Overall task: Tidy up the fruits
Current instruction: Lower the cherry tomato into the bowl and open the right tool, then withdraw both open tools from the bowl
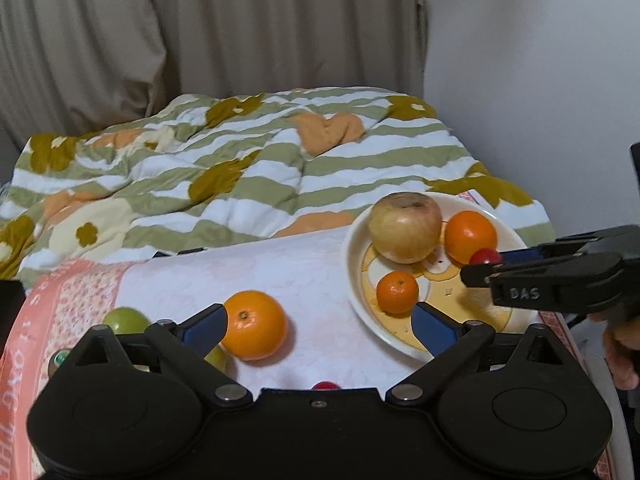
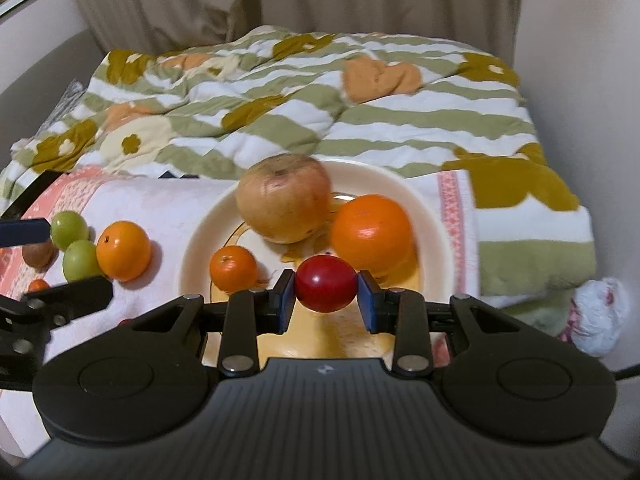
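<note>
Three fruits lie on the plate (image 2: 432,216): an apple (image 2: 284,198) at the far side, a big orange (image 2: 372,234) to its right and a small mandarin (image 2: 233,268) near left. Left of the plate on the cloth (image 2: 168,208) sit another orange (image 2: 123,250), two green fruits (image 2: 70,229) (image 2: 82,260) and a brown one (image 2: 38,254) (partly hidden behind the left gripper), with a striped quilt (image 2: 360,120) beyond. The right gripper (image 2: 326,294) pinches a red fruit (image 2: 325,284) over the plate's near part, while the left gripper (image 1: 320,322) is spread wide and empty, one finger (image 1: 202,330) beside the cloth's orange.
</note>
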A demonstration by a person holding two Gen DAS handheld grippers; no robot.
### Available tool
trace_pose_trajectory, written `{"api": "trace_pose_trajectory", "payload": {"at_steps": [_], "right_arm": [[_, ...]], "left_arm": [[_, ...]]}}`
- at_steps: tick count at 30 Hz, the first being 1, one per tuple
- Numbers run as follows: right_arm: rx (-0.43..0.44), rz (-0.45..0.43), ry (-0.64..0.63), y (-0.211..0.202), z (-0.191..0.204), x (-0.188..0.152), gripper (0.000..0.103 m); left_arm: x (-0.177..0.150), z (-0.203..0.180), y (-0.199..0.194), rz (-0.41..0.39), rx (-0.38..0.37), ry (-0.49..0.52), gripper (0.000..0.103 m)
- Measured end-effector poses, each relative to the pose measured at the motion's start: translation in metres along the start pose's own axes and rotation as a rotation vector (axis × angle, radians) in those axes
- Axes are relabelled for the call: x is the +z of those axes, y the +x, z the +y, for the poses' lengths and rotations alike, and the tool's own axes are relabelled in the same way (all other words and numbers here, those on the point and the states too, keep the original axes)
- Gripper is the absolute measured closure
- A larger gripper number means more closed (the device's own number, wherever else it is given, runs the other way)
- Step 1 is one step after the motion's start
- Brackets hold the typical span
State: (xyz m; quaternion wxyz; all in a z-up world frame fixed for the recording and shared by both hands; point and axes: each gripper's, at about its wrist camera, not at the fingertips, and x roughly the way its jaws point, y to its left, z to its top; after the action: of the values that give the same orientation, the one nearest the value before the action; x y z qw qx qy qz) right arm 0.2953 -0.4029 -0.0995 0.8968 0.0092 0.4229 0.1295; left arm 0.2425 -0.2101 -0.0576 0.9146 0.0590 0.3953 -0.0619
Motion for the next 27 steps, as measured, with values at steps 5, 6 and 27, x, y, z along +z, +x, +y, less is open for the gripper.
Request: {"api": "trace_pose_trajectory", "payload": {"at_steps": [5,6,27], "right_arm": [[0.009,0.006,-0.032,0.014,0.004,-0.005,0.054],[0.012,0.001,-0.033,0.015,0.004,-0.006,0.053],[-0.017,-0.087,-0.045,-0.061,0.007,-0.012,0.0]], "left_arm": [[-0.01,0.005,-0.003,0.012,0.015,-0.02,0.003],[-0.012,0.006,-0.004,0.013,0.017,-0.022,0.003],[-0.024,0.005,-0.055,-0.066,0.058,-0.101,0.003]]}}
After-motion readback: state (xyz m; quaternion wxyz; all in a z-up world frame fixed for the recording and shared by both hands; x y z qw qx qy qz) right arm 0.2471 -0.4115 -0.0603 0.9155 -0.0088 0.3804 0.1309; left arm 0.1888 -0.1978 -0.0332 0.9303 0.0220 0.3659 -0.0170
